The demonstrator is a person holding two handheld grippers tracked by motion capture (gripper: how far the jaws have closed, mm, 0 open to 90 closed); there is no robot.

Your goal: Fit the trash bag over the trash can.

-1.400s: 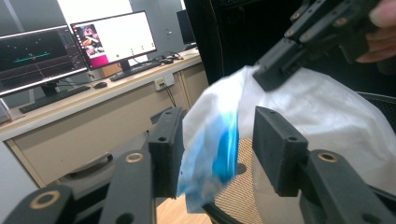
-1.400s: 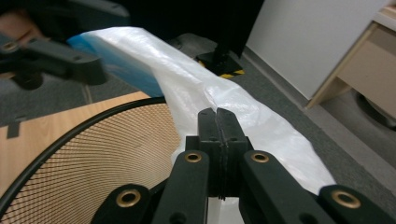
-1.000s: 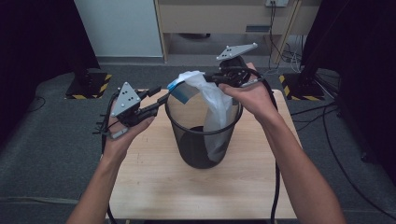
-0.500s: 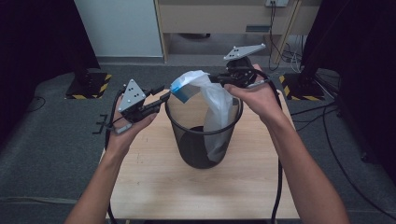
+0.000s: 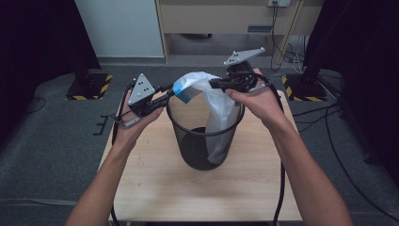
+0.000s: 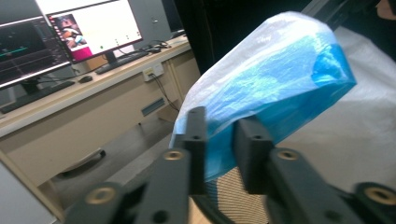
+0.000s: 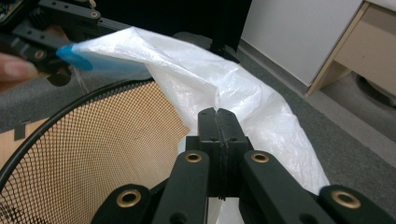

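On the wooden table [image 5: 155, 183] stands a black mesh bin [image 5: 205, 141], right in the middle. A white plastic bag [image 5: 221, 106] hangs over its rim at about 1 o'clock and drops down inside the bin. The bag's top edge has a blue band [image 5: 184, 90], and that part sticks out over the rim toward 11 o'clock.

You hold the left gripper [image 5: 164, 96] at 10 o'clock from the bin, just beside the rim. Its jaws have just been closing, and the blue band sits between them. In the left gripper view, the two black jaws stand a little apart with the blue band [image 6: 280, 102] folded in the gap. The right pad looks like it meets the plastic, but you cannot tell if both pads press on it yet.

You hold the right gripper [image 5: 215, 84] at 1 o'clock from the bin, above the rim. In the right gripper view its jaws are clenched tight together, and they pinch a fold of the white bag [image 7: 219, 84] at their tips. The mesh wall [image 7: 93, 149] of the bin curves away at 9 o'clock from those jaws.

Your two hands are well apart, with the bag stretched between them over the bin's mouth.
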